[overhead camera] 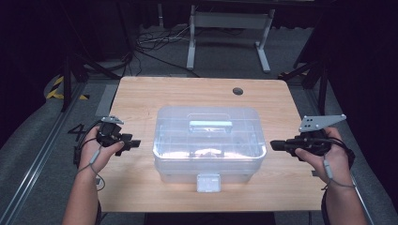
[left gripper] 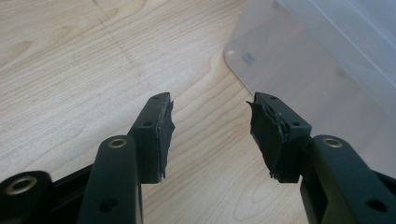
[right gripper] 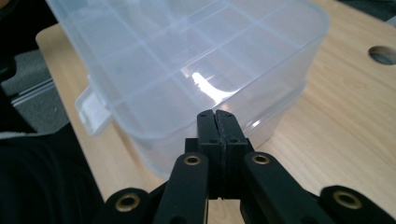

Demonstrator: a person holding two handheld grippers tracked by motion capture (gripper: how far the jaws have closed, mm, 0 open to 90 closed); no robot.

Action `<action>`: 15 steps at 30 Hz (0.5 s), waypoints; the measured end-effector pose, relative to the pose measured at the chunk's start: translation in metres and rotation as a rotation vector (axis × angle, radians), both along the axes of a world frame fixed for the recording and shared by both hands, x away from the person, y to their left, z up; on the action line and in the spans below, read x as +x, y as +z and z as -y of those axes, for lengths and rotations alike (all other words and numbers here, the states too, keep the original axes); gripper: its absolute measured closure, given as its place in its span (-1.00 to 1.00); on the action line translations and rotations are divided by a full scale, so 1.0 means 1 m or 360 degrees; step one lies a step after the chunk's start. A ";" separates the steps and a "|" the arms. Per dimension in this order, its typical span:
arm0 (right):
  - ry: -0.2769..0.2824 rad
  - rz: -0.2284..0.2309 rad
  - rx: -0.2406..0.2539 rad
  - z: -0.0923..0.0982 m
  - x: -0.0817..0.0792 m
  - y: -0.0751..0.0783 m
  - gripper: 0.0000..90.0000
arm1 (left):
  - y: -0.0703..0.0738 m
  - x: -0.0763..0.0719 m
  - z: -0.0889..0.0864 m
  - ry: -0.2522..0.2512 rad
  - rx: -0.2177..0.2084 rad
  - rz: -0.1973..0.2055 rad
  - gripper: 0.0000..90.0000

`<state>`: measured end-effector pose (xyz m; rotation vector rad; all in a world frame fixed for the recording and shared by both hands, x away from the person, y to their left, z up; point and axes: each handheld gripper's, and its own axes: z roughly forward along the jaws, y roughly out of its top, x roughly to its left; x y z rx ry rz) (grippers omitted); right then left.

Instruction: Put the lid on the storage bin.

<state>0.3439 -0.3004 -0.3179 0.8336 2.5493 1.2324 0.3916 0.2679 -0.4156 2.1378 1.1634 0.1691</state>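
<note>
A clear plastic storage box [overhead camera: 209, 140] with a closed lid stands in the middle of the wooden table [overhead camera: 141, 93]. Its lid has a handle [overhead camera: 210, 125] on top and a latch [overhead camera: 208, 183] on the near side. My left gripper [overhead camera: 133, 144] hovers just left of the box, pointing at it. In the left gripper view its jaws [left gripper: 210, 126] stand open over bare wood, with the box's corner [left gripper: 327, 60] ahead to the right. My right gripper [overhead camera: 274, 146] is at the box's right end. Its jaws [right gripper: 218, 114] are shut on nothing, just short of the box wall [right gripper: 187, 60].
A round cable hole [overhead camera: 238, 91] sits in the table's far right part. A white desk frame [overhead camera: 230, 28] and loose cables lie on the floor beyond the table. Bare wood runs around the box on all sides.
</note>
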 end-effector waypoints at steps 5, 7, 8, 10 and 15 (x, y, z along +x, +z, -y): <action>-0.0088 0.0059 0.0096 0.006 0.015 0.001 0.95 | 0.000 -0.012 -0.004 0.0017 -0.0018 0.0026 0.05; -0.0142 0.0072 0.0127 0.009 0.022 -0.002 0.91 | 0.001 -0.015 -0.006 0.0034 -0.0023 0.0039 0.05; -0.0163 0.0083 0.0139 0.010 0.026 -0.003 0.88 | 0.001 -0.016 -0.007 0.0042 -0.0025 0.0037 0.04; -0.0192 0.0085 0.0144 0.012 0.029 -0.005 0.84 | 0.001 -0.017 -0.009 0.0051 -0.0025 0.0042 0.04; -0.0283 0.0057 0.0161 0.021 0.046 -0.015 0.57 | 0.001 -0.021 -0.013 0.0075 -0.0024 0.0044 0.02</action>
